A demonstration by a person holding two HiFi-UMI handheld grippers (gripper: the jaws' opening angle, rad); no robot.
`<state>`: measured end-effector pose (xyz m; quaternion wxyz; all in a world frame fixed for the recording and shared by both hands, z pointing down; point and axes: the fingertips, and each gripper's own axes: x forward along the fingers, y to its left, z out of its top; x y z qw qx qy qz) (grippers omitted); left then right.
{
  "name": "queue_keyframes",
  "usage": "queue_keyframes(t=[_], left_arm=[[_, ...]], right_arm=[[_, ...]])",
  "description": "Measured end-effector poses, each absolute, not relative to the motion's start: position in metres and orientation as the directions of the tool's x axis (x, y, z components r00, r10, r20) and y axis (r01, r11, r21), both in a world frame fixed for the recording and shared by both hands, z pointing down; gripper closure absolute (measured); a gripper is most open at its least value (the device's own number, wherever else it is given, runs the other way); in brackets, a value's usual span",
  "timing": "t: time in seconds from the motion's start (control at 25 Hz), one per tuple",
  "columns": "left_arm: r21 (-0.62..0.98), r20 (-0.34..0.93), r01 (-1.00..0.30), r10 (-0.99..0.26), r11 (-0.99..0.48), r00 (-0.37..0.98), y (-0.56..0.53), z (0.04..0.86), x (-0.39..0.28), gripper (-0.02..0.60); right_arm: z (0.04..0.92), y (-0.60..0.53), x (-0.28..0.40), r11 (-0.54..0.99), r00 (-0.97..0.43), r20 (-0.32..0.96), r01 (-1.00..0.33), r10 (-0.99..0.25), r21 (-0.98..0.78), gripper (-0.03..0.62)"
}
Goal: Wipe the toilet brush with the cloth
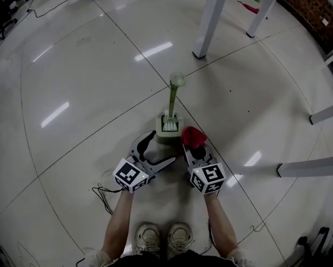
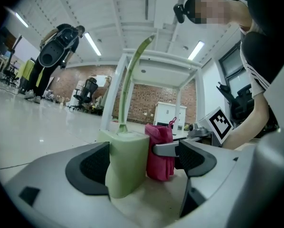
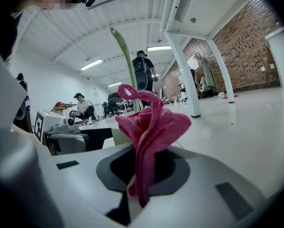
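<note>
On the glossy floor (image 1: 88,82), just ahead of the person's shoes (image 1: 163,237), the pale green toilet brush (image 1: 174,96) is standing upright in its holder (image 1: 167,129). Left gripper (image 1: 157,149) is lying low, jaws spread; the holder is sitting between them, close to one pad, clear of the other. Right gripper (image 1: 194,148) is clenching the pink cloth (image 3: 151,127), bunched just beside the holder.

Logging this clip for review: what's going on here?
A person holds two grippers low over a brush standing in its holder on the floor. The right gripper is shut on a red cloth beside the holder. The left gripper is open, the holder between its jaws.
</note>
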<state>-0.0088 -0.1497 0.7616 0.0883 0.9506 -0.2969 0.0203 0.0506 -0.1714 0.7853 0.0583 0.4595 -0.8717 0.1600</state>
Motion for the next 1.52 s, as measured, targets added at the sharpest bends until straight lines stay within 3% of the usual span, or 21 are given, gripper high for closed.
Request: queue_keyframes(t=[0.36, 0.72, 1.52], left_arm=[[0.127, 0.070, -0.571, -0.567, -0.811, 0.821, -0.168, 0.748, -0.030, 0.143], [0.016, 0.222, -0.315, -0.303, -0.949, 0.927, -0.192, 0.752, -0.004, 0.143], [0.127, 0.141, -0.368, -0.350, -0.921, 0.926, -0.128, 0.750, 0.003, 0.143]], right_arm=[[0.788, -0.150, 0.054, 0.527, -0.578, 0.259, -0.815, -0.774, -0.241, 0.563], [0.783, -0.155, 0.041, 0.539, -0.599, 0.236, -0.796, -0.765, -0.273, 0.563], [0.785, -0.176, 0.049, 0.543, -0.576, 0.254, -0.818, -0.777, -0.193, 0.563]])
